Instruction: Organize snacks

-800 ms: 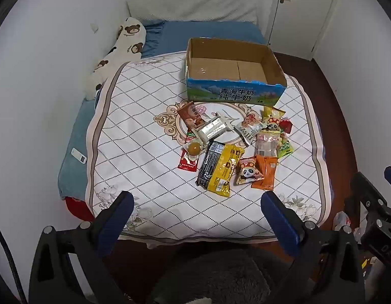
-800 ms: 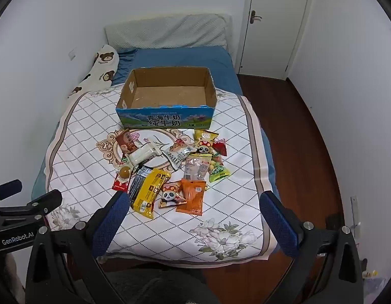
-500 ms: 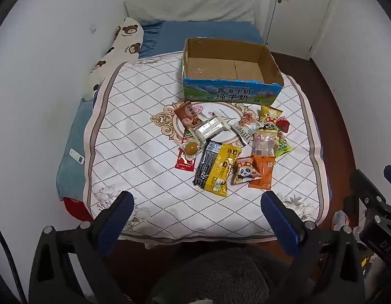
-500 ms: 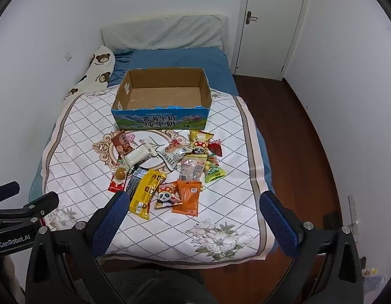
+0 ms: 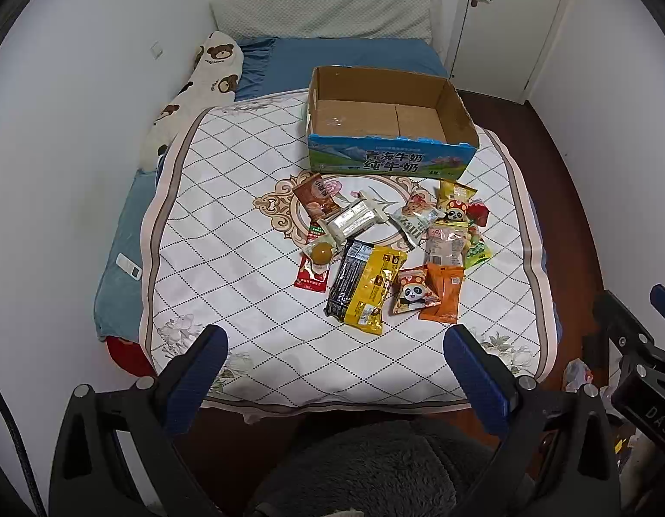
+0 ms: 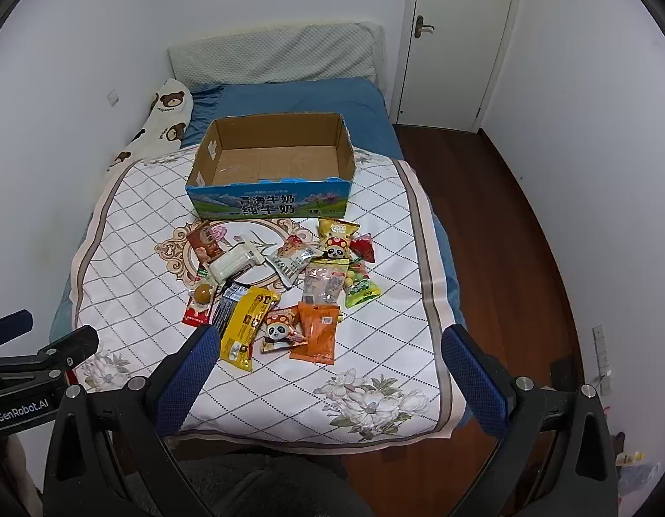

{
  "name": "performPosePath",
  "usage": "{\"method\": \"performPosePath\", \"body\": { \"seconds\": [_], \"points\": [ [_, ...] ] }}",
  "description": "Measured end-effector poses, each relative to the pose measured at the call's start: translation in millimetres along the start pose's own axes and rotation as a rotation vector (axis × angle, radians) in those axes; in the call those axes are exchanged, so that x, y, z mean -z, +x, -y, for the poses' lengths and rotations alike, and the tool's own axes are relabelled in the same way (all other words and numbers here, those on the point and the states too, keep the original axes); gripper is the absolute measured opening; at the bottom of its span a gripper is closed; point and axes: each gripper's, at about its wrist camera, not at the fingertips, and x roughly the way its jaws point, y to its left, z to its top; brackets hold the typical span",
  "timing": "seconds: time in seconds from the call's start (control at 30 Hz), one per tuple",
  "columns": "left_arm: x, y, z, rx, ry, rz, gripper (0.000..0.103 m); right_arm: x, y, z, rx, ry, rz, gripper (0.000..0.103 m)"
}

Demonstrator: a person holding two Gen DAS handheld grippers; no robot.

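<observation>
Several snack packets lie in a heap on the white quilted cover [image 5: 229, 258] of a bed: a yellow packet [image 5: 371, 288], an orange packet [image 5: 444, 293], a panda packet [image 5: 412, 295], a white bar [image 5: 354, 219]. The same heap shows in the right wrist view, with the yellow packet [image 6: 246, 323] nearest. An empty cardboard box [image 5: 388, 159] with a blue printed front stands behind the heap; it also shows in the right wrist view [image 6: 268, 202]. My left gripper [image 5: 332, 357] is open and empty, near the bed's foot. My right gripper [image 6: 328, 357] is open and empty, also short of the heap.
A bear-print pillow [image 5: 194, 86] lies along the left wall. A grey pillow [image 6: 272, 56] sits at the head. A white door [image 6: 457, 38] and dark wood floor [image 6: 513, 232] are on the right. A white remote [image 5: 128, 266] lies at the left bed edge.
Both views have shifted slightly: the bed and snacks sit a little lower and more centred than before. Both grippers stay open and empty. Nothing on the bed has moved.
</observation>
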Motion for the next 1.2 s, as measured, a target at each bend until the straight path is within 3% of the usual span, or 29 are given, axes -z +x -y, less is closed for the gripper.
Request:
{"method": "performPosePath", "body": {
  "seconds": [1.2],
  "points": [
    [10, -3, -7, 0.000, 0.007, 0.013, 0.103, 13, -7, 3, -0.033, 0.034, -0.004, 0.103]
  ]
}}
